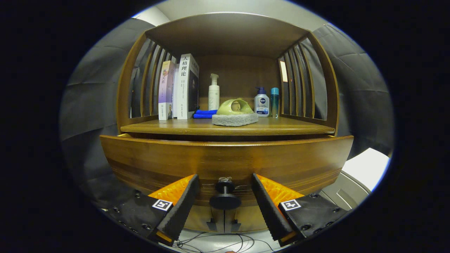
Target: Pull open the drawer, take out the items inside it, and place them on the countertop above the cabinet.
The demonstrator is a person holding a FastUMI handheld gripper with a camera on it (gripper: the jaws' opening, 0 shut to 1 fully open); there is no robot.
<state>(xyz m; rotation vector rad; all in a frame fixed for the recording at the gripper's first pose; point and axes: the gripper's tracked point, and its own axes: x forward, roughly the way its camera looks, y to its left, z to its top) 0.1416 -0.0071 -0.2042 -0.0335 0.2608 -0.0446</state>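
Wooden drawer [225, 160] just ahead — its black knob [225, 196] between the spread-apart gripper [225, 186] fingers.

The camera rides on the tongs [225, 196], looking level and straight at the drawer [225, 158] front from close by. The knob [225, 196] sits at six o'clock, the counter [281, 125] at twelve.
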